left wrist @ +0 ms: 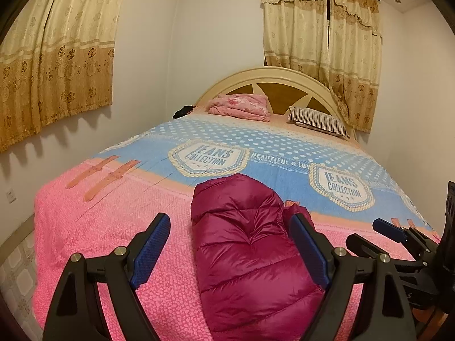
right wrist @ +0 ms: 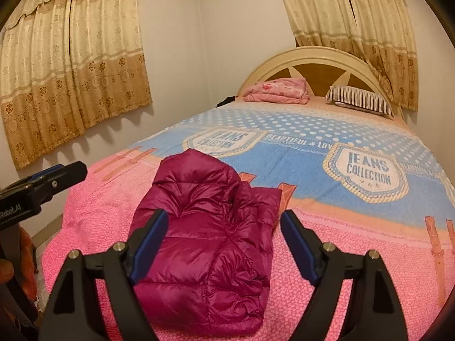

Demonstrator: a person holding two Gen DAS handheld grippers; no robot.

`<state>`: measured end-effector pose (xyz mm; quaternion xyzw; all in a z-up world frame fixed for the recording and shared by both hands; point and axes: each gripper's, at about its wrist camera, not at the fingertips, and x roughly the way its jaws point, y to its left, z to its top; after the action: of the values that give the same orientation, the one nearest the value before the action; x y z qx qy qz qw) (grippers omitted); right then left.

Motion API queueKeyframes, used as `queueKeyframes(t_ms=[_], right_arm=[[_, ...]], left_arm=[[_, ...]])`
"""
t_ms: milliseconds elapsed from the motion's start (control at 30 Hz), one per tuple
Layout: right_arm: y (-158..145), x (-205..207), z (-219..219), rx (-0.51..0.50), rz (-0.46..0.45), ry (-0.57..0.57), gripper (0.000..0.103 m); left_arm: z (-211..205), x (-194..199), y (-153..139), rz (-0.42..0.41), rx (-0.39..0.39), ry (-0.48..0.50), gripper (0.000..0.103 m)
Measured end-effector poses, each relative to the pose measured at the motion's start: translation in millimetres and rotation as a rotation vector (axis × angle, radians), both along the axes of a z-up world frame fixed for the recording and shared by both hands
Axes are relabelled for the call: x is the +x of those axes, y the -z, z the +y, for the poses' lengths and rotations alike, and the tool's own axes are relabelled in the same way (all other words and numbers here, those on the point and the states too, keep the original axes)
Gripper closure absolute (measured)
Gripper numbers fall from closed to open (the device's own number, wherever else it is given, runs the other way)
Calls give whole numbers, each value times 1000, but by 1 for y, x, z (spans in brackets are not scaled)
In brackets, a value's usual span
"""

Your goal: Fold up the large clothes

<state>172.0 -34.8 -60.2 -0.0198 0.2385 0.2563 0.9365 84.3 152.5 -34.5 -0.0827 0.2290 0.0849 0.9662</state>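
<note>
A magenta puffer jacket lies folded into a long bundle on the pink end of the bed cover. In the right wrist view the same jacket shows a sleeve part sticking out on its right side. My left gripper hovers above the jacket, jaws wide apart, with nothing between the blue pads. My right gripper is likewise open and empty above the jacket. The right gripper's fingers show at the right edge of the left wrist view, and the left gripper's fingers at the left edge of the right wrist view.
The bed cover turns blue with "JEANS COLLECTION" badges further up. A folded pink blanket and a striped pillow lie by the curved headboard. Curtains hang on the walls. Tiled floor lies left of the bed.
</note>
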Motion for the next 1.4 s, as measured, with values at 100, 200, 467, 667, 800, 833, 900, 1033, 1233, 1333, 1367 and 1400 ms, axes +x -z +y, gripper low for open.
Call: queueKeyframes(t_ms=[100,200,467,667,800,833,900,1033,1233,1333,1367,1400], right_arm=[[1,0,0,-5,1,2,19],[2,1,-1,-4,4,1,19],[3,-2,-3,0,3,-4,19],[3,-3,-2,0,7,-7,19],[4,-3,0,0,10,-10,19],[4,-4,0,1,12,-11,19],[5,-4,0,3,14,-11,19],[7,-5,0,4,16,-12,19],[8,-5,0,5,20,-13,19],[9,-5,0,5,20,-12,19],[9,-6,0,5,21,-13,19],[9,-6,0,4,21,-13,19]], left_arm=[[0,0,0,-2,1,1,17],[0,0,0,-2,1,2,16],[-3,0,2,7,2,-2,16],[-3,1,3,11,3,-2,16],[-2,2,3,13,3,-3,16],[-2,2,4,14,4,-3,16],[-3,2,4,13,5,-5,16],[-2,3,5,17,4,-7,16],[-1,3,6,19,5,-12,16],[-1,3,7,20,7,-20,16],[0,3,7,20,7,-20,16],[0,4,7,21,6,-20,16]])
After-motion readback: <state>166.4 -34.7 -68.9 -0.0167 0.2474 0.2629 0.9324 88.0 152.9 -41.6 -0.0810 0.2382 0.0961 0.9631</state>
